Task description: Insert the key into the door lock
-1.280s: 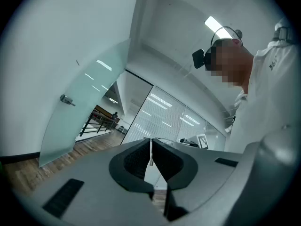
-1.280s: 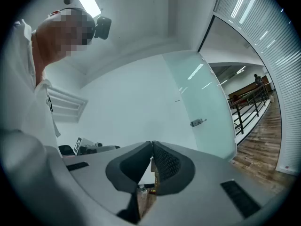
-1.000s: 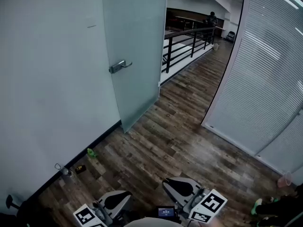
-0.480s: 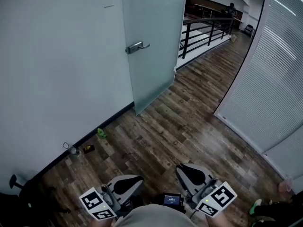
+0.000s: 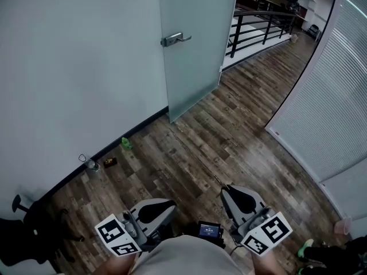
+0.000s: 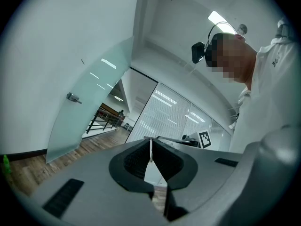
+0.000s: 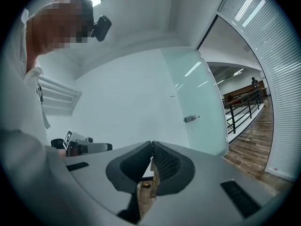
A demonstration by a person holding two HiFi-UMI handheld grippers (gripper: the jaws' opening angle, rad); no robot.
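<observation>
Frosted glass door [image 5: 195,44] sits well ahead and left of both grippers. Its lever handle [image 5: 175,39] likely marks the lock, keyhole too small to see. Your right gripper [image 5: 226,188] is clamped on the key [image 5: 220,181], blade aimed forward-left at it. Your left gripper [image 5: 172,207] is closed, empty.

I find the wooden floor [image 5: 218,142] open from the left gripper [image 5: 166,207] and right gripper [image 5: 230,189] up to the frosted glass door [image 5: 198,56], which is well apart from both. Its lever handle [image 5: 175,38] projects from the near face with clear air before it. The white wall [image 5: 69,67] closes the left side. At its foot lie a green object [image 5: 125,143], a small dark box [image 5: 110,162] and a small clear container [image 5: 90,165]. A black chair [image 5: 23,234] occupies the lower left corner. The slatted partition [image 5: 332,96] bounds the right. A black railing [image 5: 261,27] bars the passage past the door's free edge.
</observation>
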